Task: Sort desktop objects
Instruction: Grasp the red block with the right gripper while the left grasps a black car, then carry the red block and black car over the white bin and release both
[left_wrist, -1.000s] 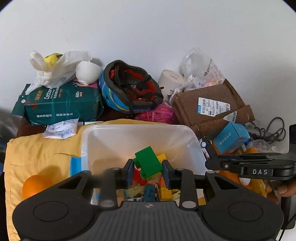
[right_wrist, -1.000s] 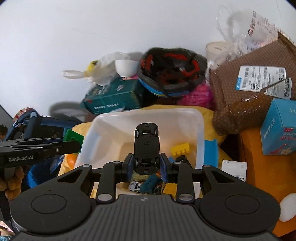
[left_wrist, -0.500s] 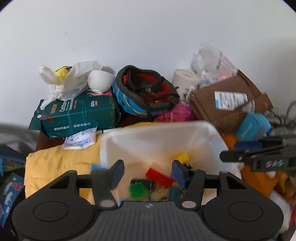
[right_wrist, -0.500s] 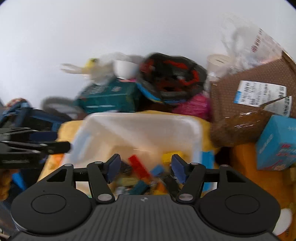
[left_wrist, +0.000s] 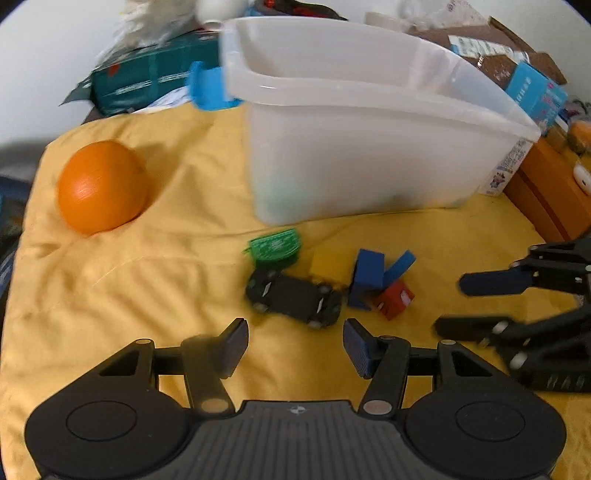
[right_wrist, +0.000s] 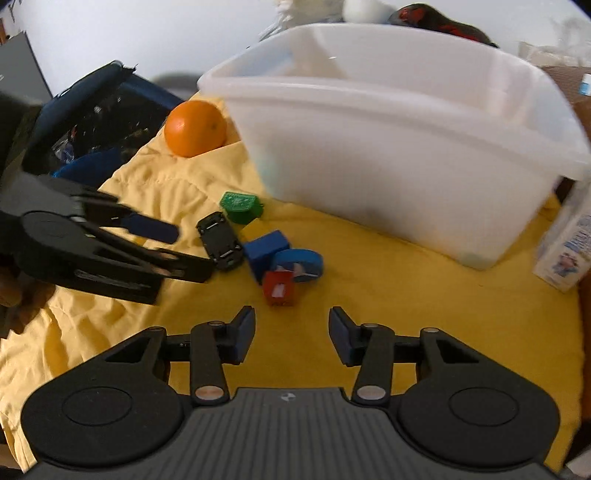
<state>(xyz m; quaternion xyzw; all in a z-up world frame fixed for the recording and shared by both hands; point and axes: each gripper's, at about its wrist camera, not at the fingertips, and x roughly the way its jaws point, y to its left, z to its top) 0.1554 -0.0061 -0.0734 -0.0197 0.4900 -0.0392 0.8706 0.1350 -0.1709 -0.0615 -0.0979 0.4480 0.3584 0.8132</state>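
Yellow cloth (left_wrist: 155, 295) carries loose toys beside the white bin (left_wrist: 369, 147); left gripper (left_wrist: 295, 345) and right gripper (right_wrist: 291, 332) hover, jaws apart, empty, apparently positioned for pickups.

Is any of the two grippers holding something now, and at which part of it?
Nothing is held. The left gripper and the right gripper are both open and empty, above the yellow cloth. The toy car and blocks lie loose there.

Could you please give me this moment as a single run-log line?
left gripper: open, empty, facing black toy car | right gripper: open, empty, facing red block | white bin: behind, on yellow cloth
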